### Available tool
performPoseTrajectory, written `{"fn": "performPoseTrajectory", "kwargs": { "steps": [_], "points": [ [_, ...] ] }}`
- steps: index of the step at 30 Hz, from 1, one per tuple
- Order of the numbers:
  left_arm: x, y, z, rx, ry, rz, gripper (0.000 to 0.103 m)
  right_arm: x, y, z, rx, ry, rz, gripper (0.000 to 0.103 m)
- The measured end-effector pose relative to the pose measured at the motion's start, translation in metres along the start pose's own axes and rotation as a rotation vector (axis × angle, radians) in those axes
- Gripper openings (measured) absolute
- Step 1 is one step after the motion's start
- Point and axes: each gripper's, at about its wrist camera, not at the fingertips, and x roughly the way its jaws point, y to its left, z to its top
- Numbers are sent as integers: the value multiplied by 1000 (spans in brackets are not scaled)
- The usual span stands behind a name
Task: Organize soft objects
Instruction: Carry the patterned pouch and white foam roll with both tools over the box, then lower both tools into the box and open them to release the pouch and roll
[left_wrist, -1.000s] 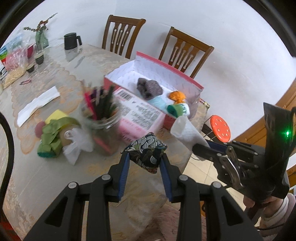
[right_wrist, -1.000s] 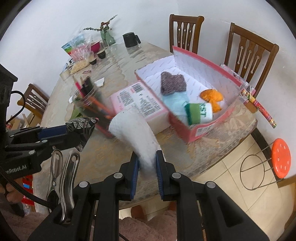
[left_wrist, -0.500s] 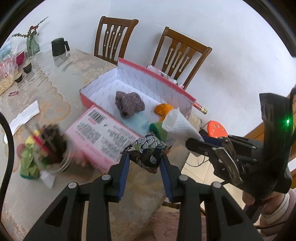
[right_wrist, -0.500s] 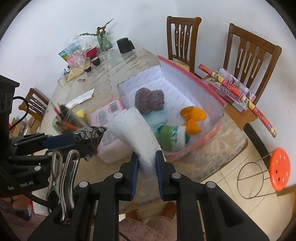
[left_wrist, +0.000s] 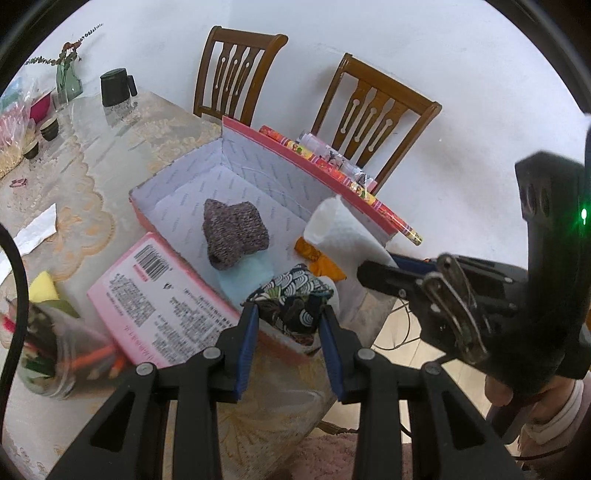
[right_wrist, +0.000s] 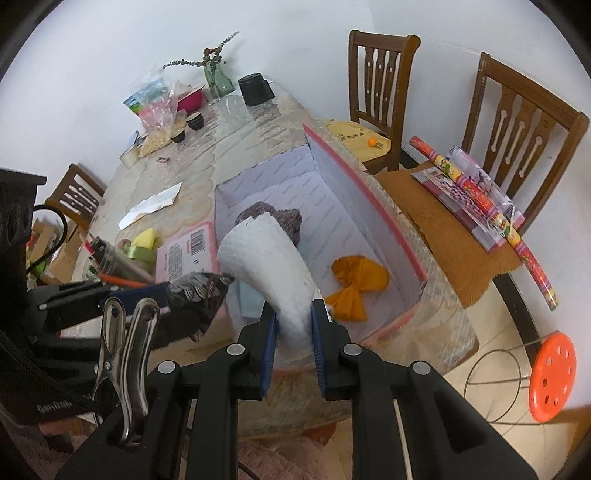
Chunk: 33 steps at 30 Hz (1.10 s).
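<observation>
Both clamped cloths (left_wrist: 291, 302) (right_wrist: 273, 269) now overhang box (left_wrist: 177, 177).

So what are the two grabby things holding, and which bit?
The left gripper pinches the patterned fabric pouch by its near lower part. The right gripper squeezes the white foam sheet at its near bottom end.
</observation>
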Motion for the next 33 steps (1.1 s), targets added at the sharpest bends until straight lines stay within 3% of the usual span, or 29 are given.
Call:
{"fn": "performPoseTrajectory", "kwargs": {
  "steps": [16,33],
  "points": [
    [44,1,13,-61,47,14,35,39,-23,31,-18,51,34,19],
    [61,6,19,-72,78,18,35,67,-32,42,-8,96,28,19]
  ]
}}
